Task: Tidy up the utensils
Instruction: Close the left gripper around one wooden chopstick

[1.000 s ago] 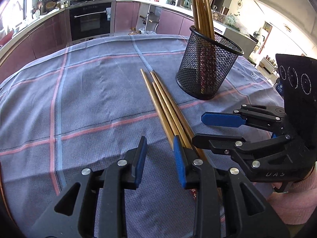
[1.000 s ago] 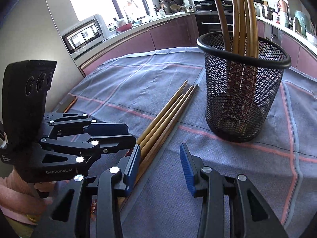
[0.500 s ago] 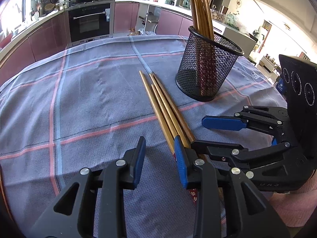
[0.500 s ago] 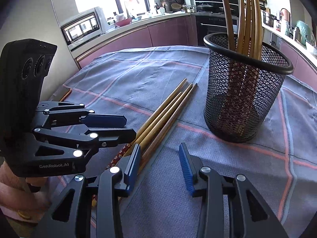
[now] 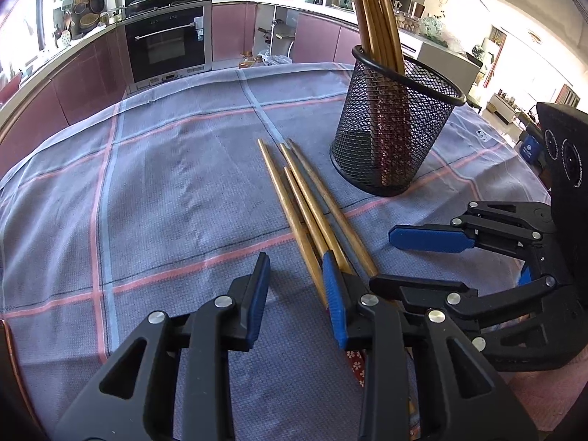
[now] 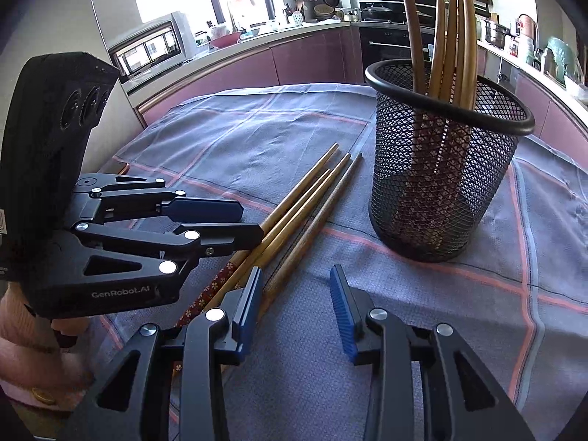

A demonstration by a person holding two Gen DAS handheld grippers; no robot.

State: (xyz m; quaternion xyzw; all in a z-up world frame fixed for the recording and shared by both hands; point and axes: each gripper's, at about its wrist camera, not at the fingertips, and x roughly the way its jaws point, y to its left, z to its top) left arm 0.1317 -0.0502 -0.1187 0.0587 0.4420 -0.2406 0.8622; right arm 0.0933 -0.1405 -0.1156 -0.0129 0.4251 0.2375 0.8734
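On the cloth-covered counter (image 5: 154,169), 4 loose chopsticks (image 5: 312,205) lie bunched beside the mesh holder (image 5: 393,139), within reach; both claws, left (image 5: 296,297) and right (image 6: 296,307), hover spread and empty, the right's jaws just narrowing

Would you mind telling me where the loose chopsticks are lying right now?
The loose chopsticks lie side by side on the checked cloth, left of the mesh holder in the left wrist view, their near ends between both grippers.
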